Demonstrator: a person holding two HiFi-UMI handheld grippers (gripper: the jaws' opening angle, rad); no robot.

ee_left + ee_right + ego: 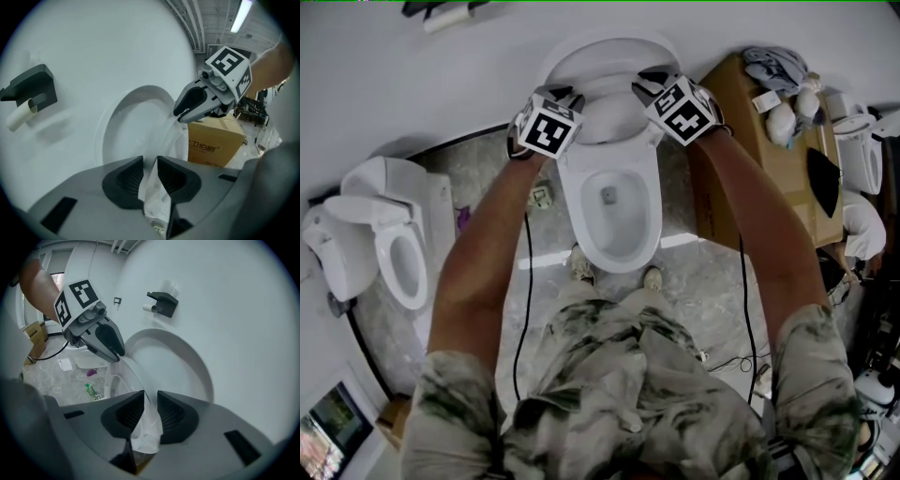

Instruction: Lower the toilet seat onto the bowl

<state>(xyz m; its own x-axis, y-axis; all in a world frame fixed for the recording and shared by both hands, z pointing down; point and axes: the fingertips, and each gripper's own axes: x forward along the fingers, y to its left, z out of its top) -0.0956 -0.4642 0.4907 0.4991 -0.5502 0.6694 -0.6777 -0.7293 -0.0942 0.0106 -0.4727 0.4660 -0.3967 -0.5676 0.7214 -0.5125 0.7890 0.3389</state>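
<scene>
A white toilet stands against the wall with its lid (609,56) upright. The toilet seat (607,120) is raised, tilted off the bowl (617,202). My left gripper (567,120) holds the seat's left rim and my right gripper (654,101) its right rim. In the left gripper view the white seat rim (157,199) fills the gap between my left gripper's (150,172) pads, and the right gripper (182,115) bites the far rim. In the right gripper view the seat rim (133,376) runs down into my right gripper (151,411), with the left gripper (117,356) on its other side.
A second white toilet (394,248) stands at the left. A cardboard box (759,159) with bags on it sits right of the bowl. A black paper holder (161,303) hangs on the wall. The person's feet (581,267) are at the bowl's front, and cables trail on the floor.
</scene>
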